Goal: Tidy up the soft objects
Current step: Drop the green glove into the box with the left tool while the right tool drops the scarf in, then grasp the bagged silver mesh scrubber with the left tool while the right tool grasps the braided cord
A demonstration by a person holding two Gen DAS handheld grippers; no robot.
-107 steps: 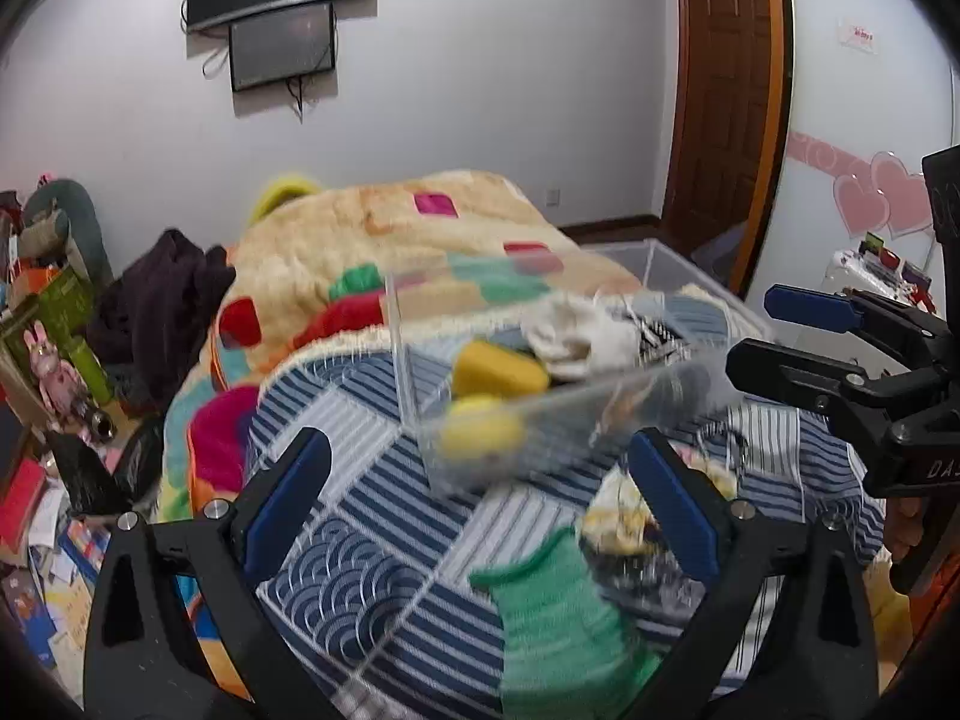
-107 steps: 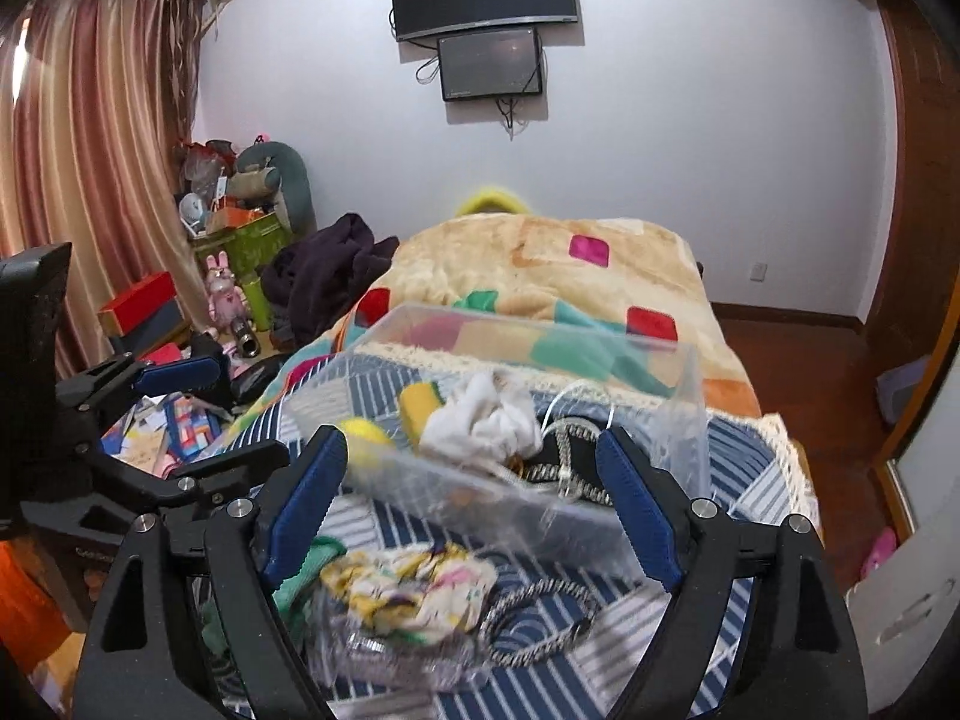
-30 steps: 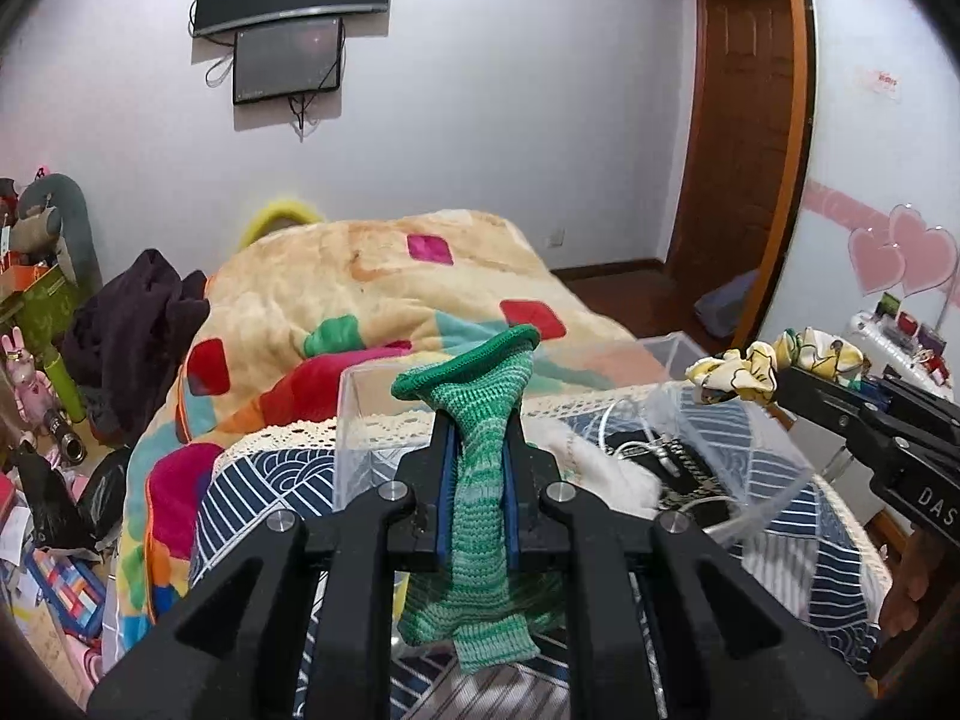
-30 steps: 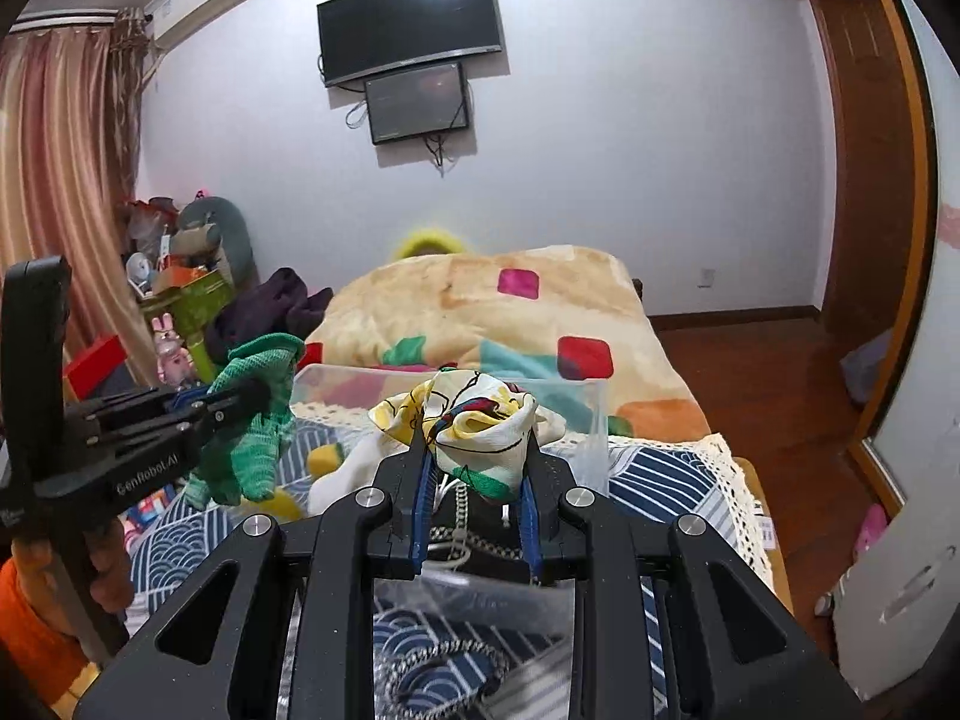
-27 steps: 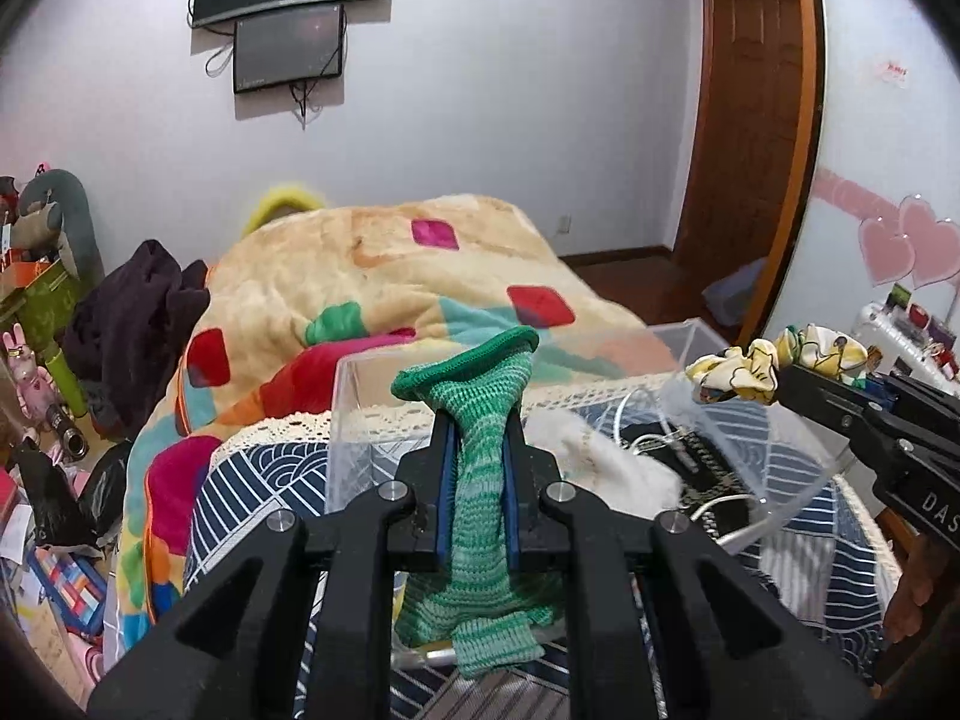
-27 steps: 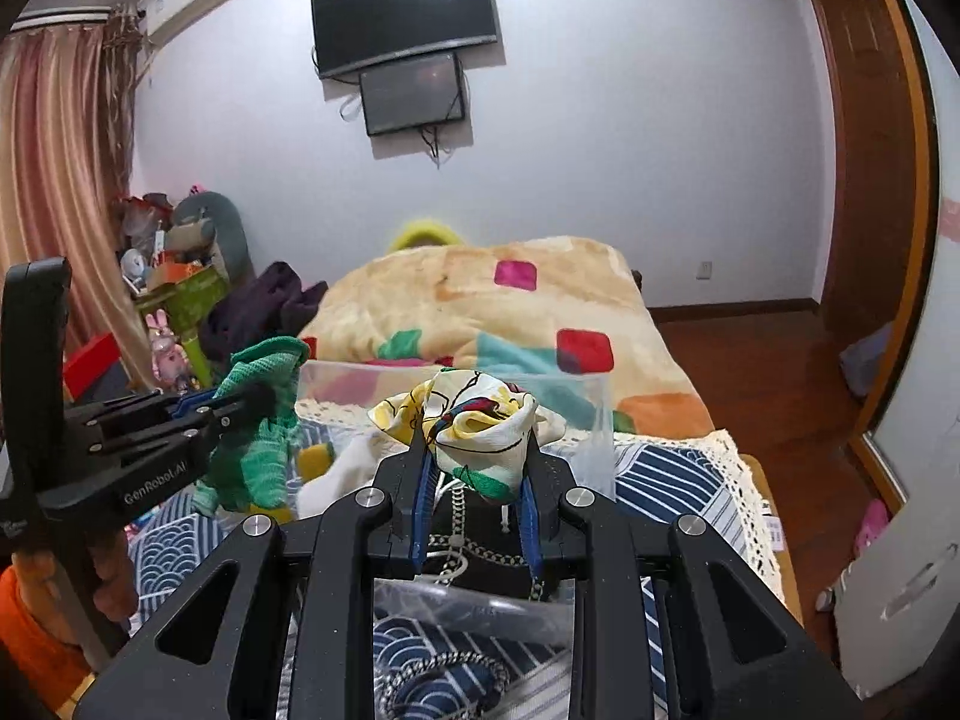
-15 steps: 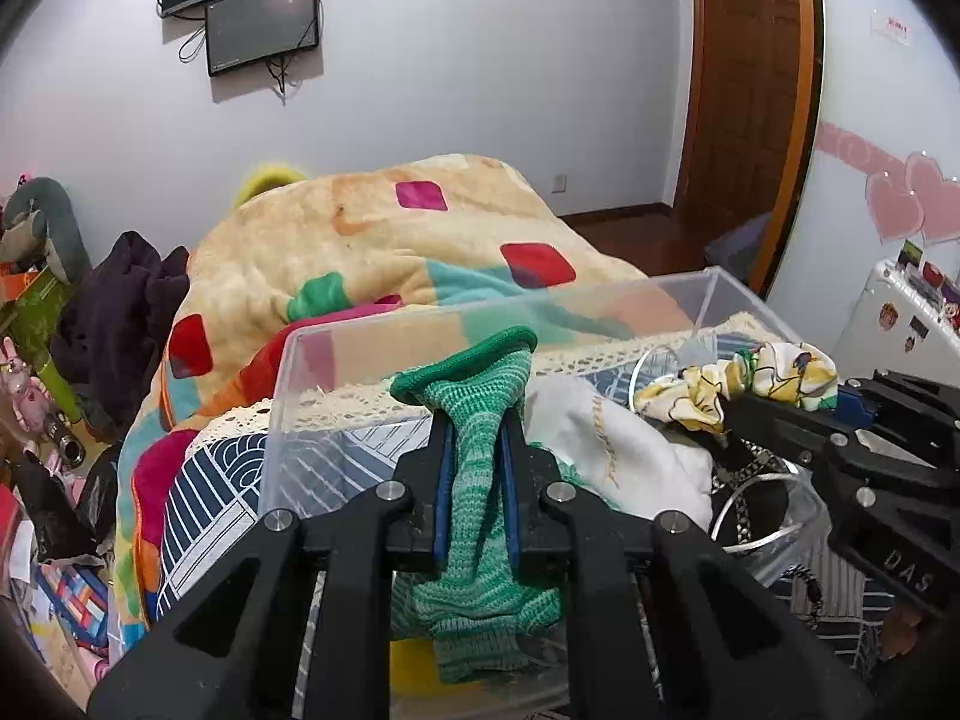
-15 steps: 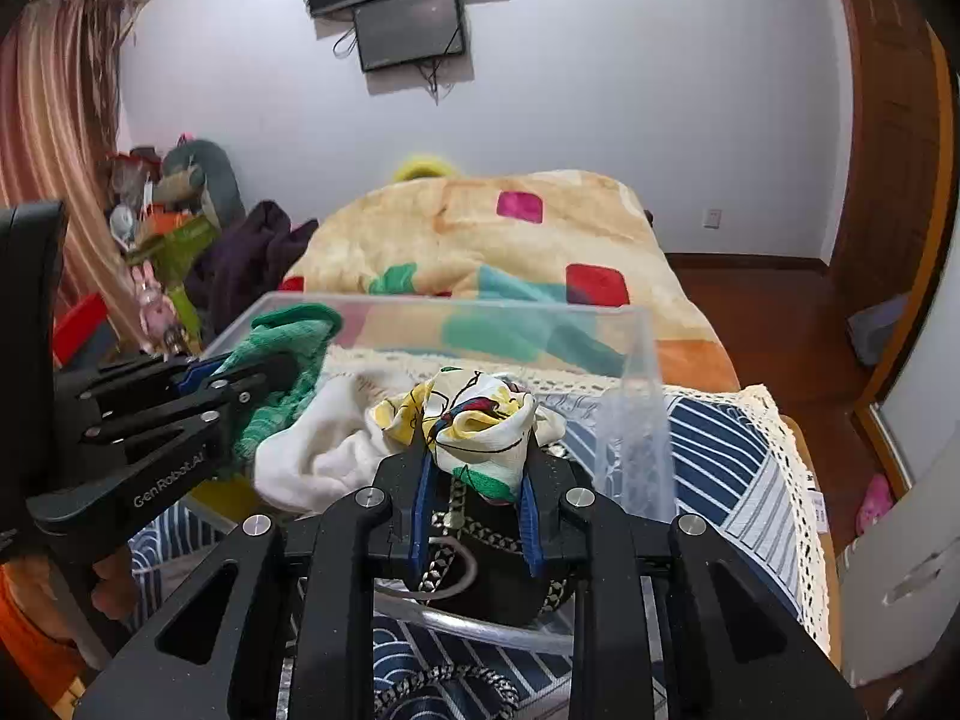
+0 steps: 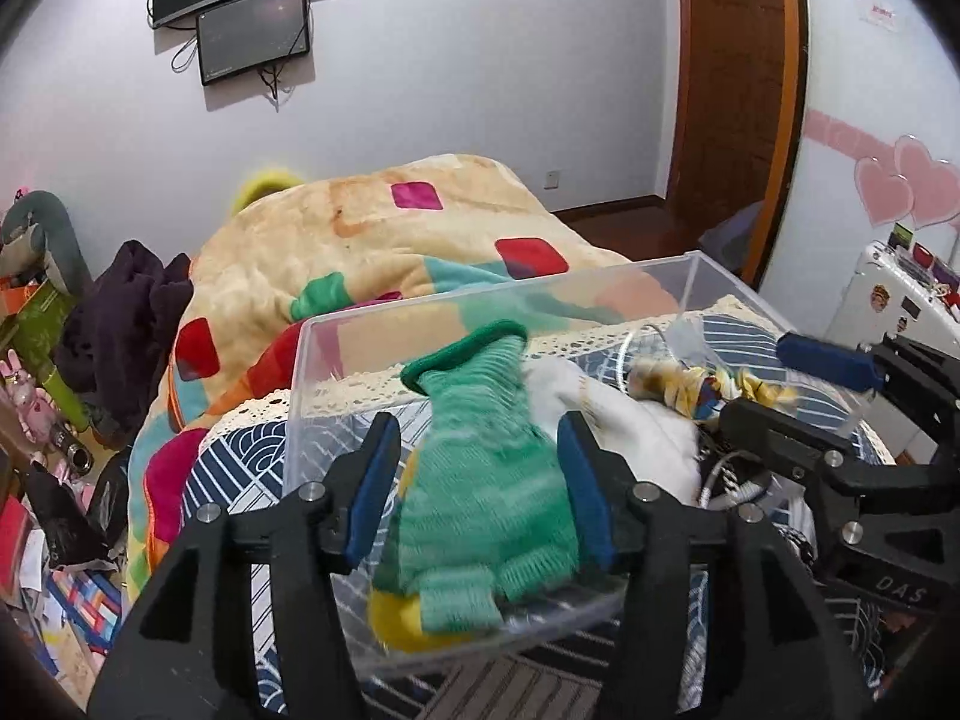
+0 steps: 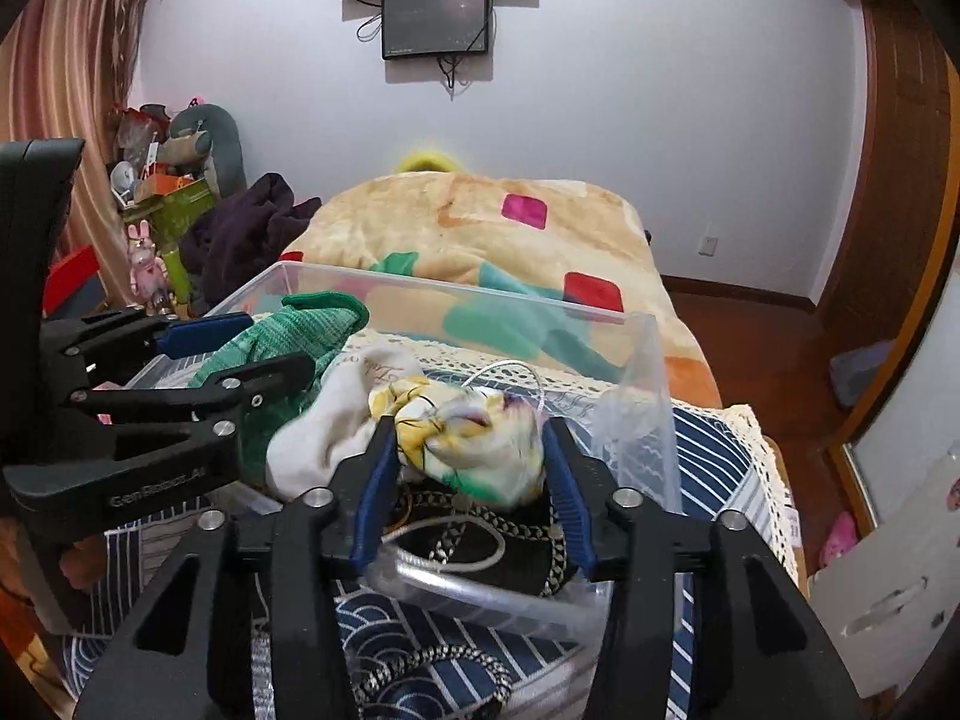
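Observation:
A clear plastic bin (image 9: 420, 315) (image 10: 456, 291) stands on the blue patterned bedspread. My left gripper (image 9: 477, 495) is open over the bin; a green knitted sock (image 9: 480, 468) sits loose between its fingers, blurred, over a yellow sponge (image 9: 396, 618). The sock also shows in the right wrist view (image 10: 282, 336). My right gripper (image 10: 468, 480) is open over the bin's right part, with a yellow floral cloth (image 10: 474, 438) loose between its fingers, above a white cloth (image 10: 336, 420) and black braided cords (image 10: 480, 528).
A colourful blanket (image 9: 372, 240) covers the bed beyond the bin. A dark garment (image 9: 120, 324) and toys lie at the left. A braided cord (image 10: 432, 669) lies on the bedspread in front of the bin. A wooden door (image 9: 732, 90) is at the right.
Both grippers have opened over the bin and let go: the green sock and the floral cloth now sit loose between the fingers, dropping into the bin.

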